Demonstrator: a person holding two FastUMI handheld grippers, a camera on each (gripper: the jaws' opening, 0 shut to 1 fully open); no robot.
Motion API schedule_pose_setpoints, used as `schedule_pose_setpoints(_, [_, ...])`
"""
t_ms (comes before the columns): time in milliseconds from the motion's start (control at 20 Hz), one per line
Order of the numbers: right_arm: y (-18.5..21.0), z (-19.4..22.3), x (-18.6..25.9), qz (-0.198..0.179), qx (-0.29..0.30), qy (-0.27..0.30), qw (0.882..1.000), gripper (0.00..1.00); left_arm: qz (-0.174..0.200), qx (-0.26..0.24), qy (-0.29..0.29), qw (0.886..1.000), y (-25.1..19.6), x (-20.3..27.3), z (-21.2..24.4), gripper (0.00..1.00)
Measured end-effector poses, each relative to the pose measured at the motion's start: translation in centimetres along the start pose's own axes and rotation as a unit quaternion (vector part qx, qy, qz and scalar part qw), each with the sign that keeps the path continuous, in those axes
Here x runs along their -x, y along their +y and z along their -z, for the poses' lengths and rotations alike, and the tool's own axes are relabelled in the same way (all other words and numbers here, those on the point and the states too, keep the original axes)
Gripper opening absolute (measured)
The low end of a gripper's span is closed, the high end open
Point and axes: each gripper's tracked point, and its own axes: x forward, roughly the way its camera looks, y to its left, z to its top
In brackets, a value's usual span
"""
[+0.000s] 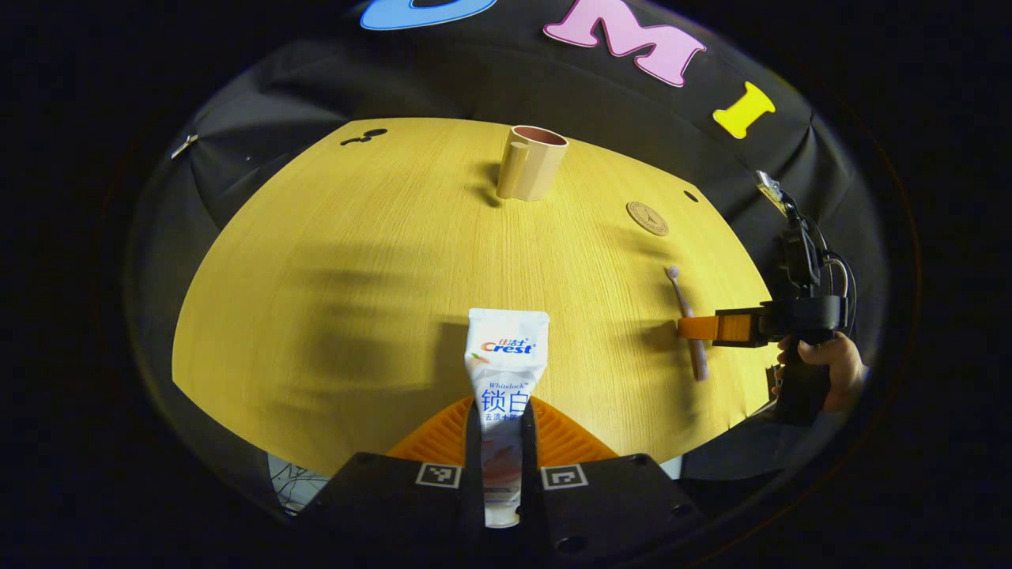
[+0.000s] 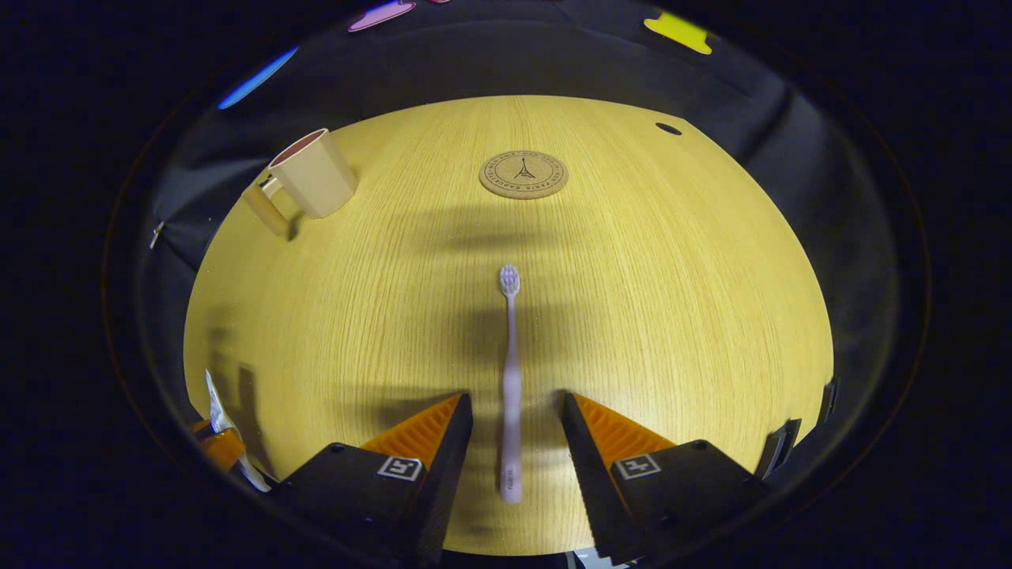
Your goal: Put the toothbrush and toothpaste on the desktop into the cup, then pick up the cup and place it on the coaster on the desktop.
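My left gripper (image 1: 503, 427) is shut on a white toothpaste tube (image 1: 506, 356), whose flat end points toward the far side of the table. A beige cup with a handle (image 1: 534, 162) stands upright at the far middle, and appears again as the cup (image 2: 312, 174). A pale pink toothbrush (image 2: 511, 371) lies flat on the wood, bristle head pointing away. My right gripper (image 2: 514, 403) is open, one finger on each side of the handle with gaps to both. The round cork coaster (image 2: 523, 175) lies beyond the brush. The right gripper (image 1: 696, 328), held by a hand (image 1: 826, 363), hovers over the toothbrush (image 1: 686, 316).
The yellow wooden table (image 2: 672, 316) has a small dark hole (image 2: 669, 128) near its far right corner and another hole (image 1: 364, 136) at far left. Black cloth surrounds the table. The coaster (image 1: 647, 218) lies right of the cup. The left gripper (image 2: 217, 442) sits at the near left edge.
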Motion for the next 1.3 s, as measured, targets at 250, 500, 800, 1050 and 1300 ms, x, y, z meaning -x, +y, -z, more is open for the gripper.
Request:
schedule_pose_setpoints(250, [0.8,-0.4,-0.1,0.013,-0.014,0.017,1.000,0.10,0.019,0.016,0.000,1.000,0.9,-0.4,-0.2,0.23])
schedule_pose_setpoints(500, [1.9,-0.3,0.0,-0.029,0.005,0.025,0.999,0.07,0.017,0.024,-0.002,1.000,2.3,-0.7,-0.7,0.22])
schedule_pose_setpoints(800, [2.0,-0.1,0.1,-0.053,0.013,0.031,0.998,0.07,0.014,0.029,-0.023,0.999,2.5,-0.3,-3.7,0.22])
schedule_pose_setpoints(1050, [1.3,-0.2,1.5,-0.078,0.025,0.031,0.996,0.07,0.028,0.017,-0.090,0.995,1.2,2.2,-10.9,0.22])
schedule_pose_setpoints(1300, [0.8,-2.8,4.6,-0.107,-0.001,-0.012,0.994,0.07,0.051,0.020,-0.152,0.987,-0.8,3.4,-19.5,0.22])
